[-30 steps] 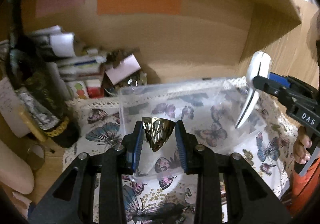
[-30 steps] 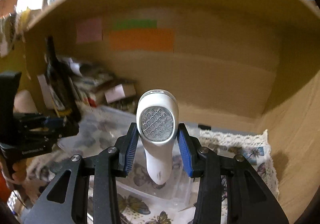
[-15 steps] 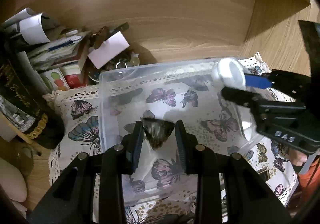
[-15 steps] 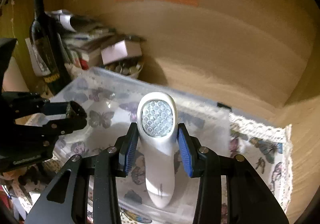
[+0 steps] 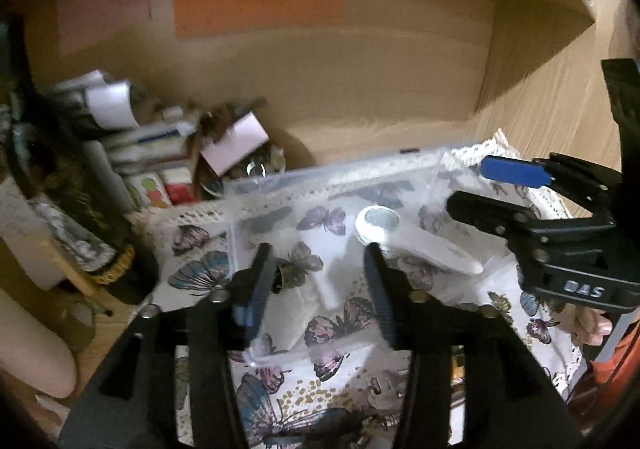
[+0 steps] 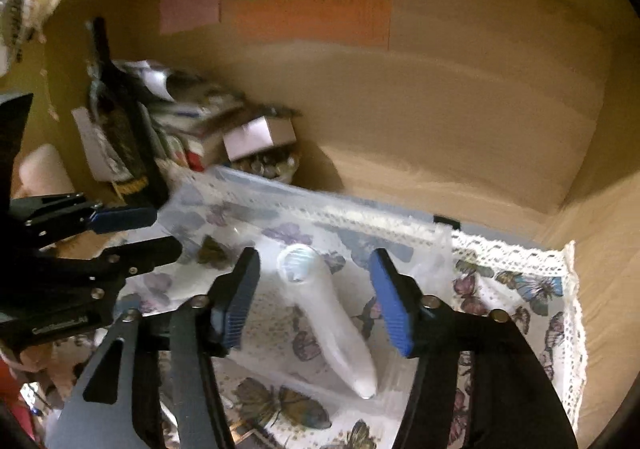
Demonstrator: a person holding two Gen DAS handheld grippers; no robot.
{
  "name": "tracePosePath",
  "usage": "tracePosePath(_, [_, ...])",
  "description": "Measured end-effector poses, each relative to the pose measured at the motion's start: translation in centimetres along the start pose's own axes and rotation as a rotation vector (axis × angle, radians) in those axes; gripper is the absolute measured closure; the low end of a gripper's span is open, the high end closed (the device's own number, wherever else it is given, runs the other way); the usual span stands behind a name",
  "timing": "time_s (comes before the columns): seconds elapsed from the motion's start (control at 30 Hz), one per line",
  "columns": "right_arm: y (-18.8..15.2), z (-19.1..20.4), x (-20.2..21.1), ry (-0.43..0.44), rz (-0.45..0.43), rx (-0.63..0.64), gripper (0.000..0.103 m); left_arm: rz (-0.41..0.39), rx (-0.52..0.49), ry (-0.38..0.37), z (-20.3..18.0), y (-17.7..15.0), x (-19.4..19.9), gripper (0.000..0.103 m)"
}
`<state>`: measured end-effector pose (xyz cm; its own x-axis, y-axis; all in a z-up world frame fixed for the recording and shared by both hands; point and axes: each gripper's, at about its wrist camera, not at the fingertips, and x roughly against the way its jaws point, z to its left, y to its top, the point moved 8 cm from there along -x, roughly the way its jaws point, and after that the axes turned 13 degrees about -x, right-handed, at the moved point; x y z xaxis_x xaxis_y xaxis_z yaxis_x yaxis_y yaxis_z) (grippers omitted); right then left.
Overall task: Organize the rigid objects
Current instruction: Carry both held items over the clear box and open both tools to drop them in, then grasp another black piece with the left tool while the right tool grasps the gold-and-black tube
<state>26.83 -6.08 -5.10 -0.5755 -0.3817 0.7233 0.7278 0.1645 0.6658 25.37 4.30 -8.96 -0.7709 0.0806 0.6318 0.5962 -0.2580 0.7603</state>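
Note:
A clear plastic box (image 5: 320,173) stands on a butterfly-print cloth. In it lie a small gold ridged piece (image 5: 289,275) and a white hand-held device with a round mesh head (image 5: 416,245). My left gripper (image 5: 318,283) hangs over the box with its jaws opening. The gold piece lies loose by the left finger, below the pads. My right gripper (image 6: 314,301) also has its jaws opening. The white device (image 6: 328,313) lies on the box floor between the fingers, and neither pad touches it. Each gripper shows in the other's view: right gripper (image 5: 540,225), left gripper (image 6: 100,245).
A dark bottle (image 6: 120,129), stacked papers and small boxes (image 5: 160,145) and a dish of small metal bits (image 6: 268,165) crowd the back left. Wooden walls close the alcove at the back and right. The lace cloth edge (image 6: 520,249) reaches the right wall.
Both grippers have let go: the gold piece and the white device, held a second ago, now lie in the box. Both jaws stand wider. Both views tilted down, then back up.

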Motion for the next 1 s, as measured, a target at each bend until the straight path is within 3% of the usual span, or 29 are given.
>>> tracePosePath(0.1, [0.1, 0.5, 2.7, 0.030, -0.048, -0.004, 0.031, -0.037, 0.001, 0.021, 0.0, 0.2, 2.1, 0.039])
tracePosePath(0.23, [-0.5, 0.9, 5.7, 0.039, -0.104, -0.003, 0.027, -0.082, 0.016, 0.052, 0.3, -0.2, 4.7, 0.015])
tracePosePath(0.33, [-1.3, 1.0, 7.0, 0.035, -0.120, -0.005, 0.026, -0.104, 0.022, 0.083, 0.6, -0.9, 6.3, 0.006])
tracePosePath(0.6, [-5.1, 0.0, 7.4, -0.004, -0.085, -0.019, 0.026, -0.043, 0.050, 0.115, 0.8, -5.3, 7.4, 0.004])
tracePosePath(0.9, [-10.4, -1.9, 3.0, -0.029, 0.102, -0.055, 0.028, 0.104, 0.103, 0.086, 0.7, -12.1, 5.3, 0.004])
tracePosePath(1.0, [-11.6, -2.2, 1.5, -0.028, 0.166, -0.049, 0.039, 0.132, 0.113, 0.071, 0.4, -13.7, 4.9, 0.004])
